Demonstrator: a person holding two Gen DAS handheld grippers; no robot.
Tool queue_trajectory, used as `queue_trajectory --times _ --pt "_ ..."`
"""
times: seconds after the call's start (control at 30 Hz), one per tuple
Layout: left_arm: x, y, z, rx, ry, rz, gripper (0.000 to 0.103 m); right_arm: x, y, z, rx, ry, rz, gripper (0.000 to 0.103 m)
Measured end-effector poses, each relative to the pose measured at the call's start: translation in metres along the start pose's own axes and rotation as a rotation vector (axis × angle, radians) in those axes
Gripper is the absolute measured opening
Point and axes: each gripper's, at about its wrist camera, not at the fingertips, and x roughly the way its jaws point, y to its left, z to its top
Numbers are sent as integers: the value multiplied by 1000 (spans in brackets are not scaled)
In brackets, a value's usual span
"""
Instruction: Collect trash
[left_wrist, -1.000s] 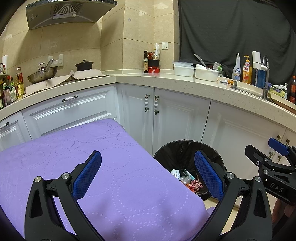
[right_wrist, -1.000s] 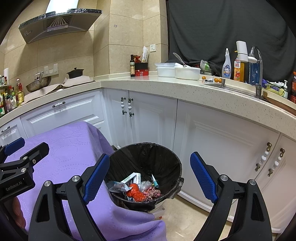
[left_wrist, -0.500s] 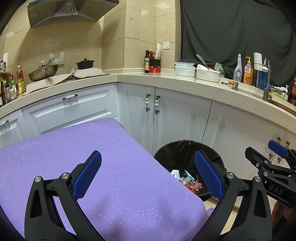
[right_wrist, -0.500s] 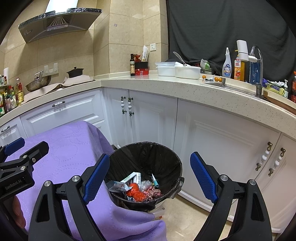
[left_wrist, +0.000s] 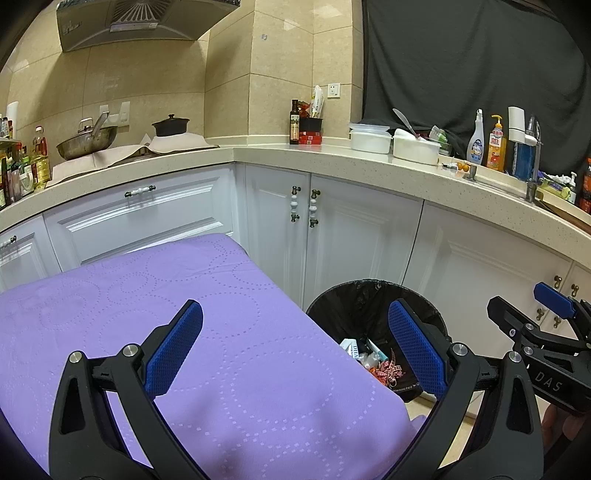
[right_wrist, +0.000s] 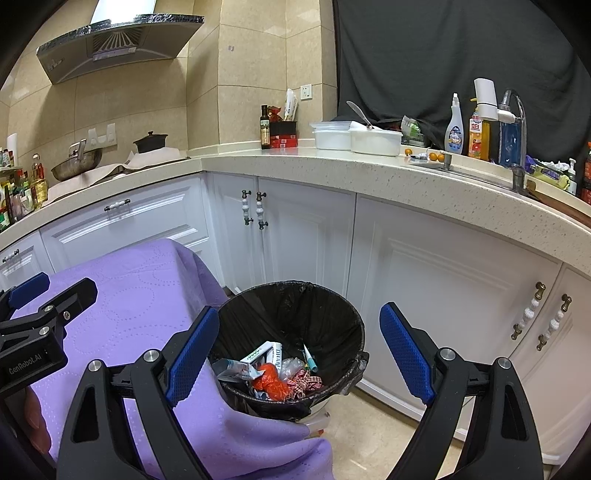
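Both tools are hovering with jaws spread wide and nothing between the pads. The left tool (left_wrist: 295, 343) is hanging above the purple cloth (left_wrist: 207, 332) that is covering the surface. The right tool (right_wrist: 299, 350) is pointing down toward the trash bin (right_wrist: 332, 302), which is standing on the floor just beside the surface's corner, against the white cabinets (right_wrist: 443, 280).

The black liner is folding over the bin's rim, likely so scraps are dropping in cleanly. The bin is sitting close to the cloth's edge, probably so that reaches from surface to bin are short.

Inside the bin the trash (right_wrist: 273, 373) is lying in a loose heap: an orange crumpled piece, a red checked ribbon, white packaging and a teal-tipped tube. The visible part of the cloth is showing no loose scraps.

Judgement: collecting is looking finished or nearly so, with both tools empty and waiting. Any remaining item would be lying outside these views; the near edge of the cloth is hidden behind the tool frames.
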Motion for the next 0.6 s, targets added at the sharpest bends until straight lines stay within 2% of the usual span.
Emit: queue_trajectory --times 0.6 --pt "5 6 -2 -46 8 -27 98 3 2 -3 -2 6 1 86"
